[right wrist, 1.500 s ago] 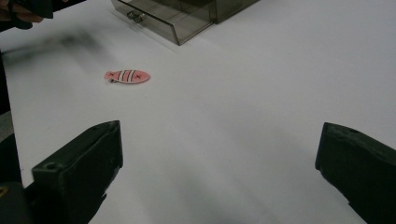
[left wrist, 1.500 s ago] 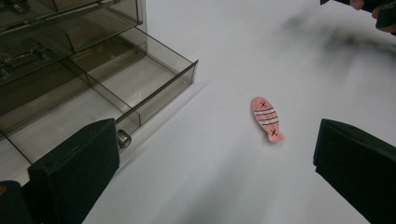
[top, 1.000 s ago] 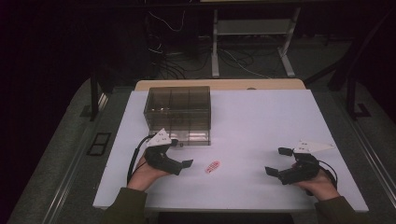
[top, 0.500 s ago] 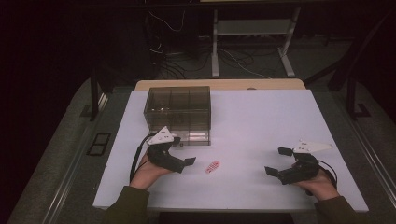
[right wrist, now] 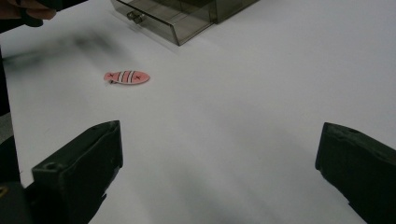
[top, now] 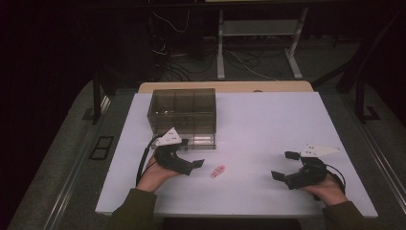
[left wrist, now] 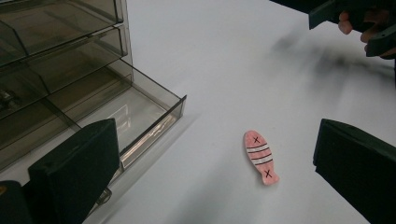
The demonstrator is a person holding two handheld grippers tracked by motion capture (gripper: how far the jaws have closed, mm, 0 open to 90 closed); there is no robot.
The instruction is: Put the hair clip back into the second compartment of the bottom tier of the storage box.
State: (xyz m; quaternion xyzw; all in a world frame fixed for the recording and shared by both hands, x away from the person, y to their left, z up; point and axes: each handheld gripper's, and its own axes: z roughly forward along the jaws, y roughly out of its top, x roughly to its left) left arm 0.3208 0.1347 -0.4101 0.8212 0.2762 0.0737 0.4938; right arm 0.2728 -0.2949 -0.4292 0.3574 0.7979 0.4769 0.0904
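A small flat pink fish-shaped piece with dark stripes and two black crosses [top: 218, 171] is seen lying flat on the white table top [top: 268, 124], near the front edge, between the two grippers. The left gripper [top: 190, 158] is held low just beside the fish, its jaws spread wide and nothing between them; in the left gripper view the fish [left wrist: 260, 156] lies on the table between the two black jaws, nearer the right-hand one, untouched. The right gripper [top: 285, 166] is held well apart from the fish, toward the table's right side, jaws likewise parted and empty; in the right gripper view the fish [right wrist: 127, 77] is seen farther off, beyond the left-hand jaw.

A smoky transparent plastic drawer cabinet [top: 183, 111] stands on the far left part of the table. Its lowest drawer [left wrist: 126, 116] is pulled out, front toward the person, close behind the left gripper. The fish lies outside the drawer, apart from it.
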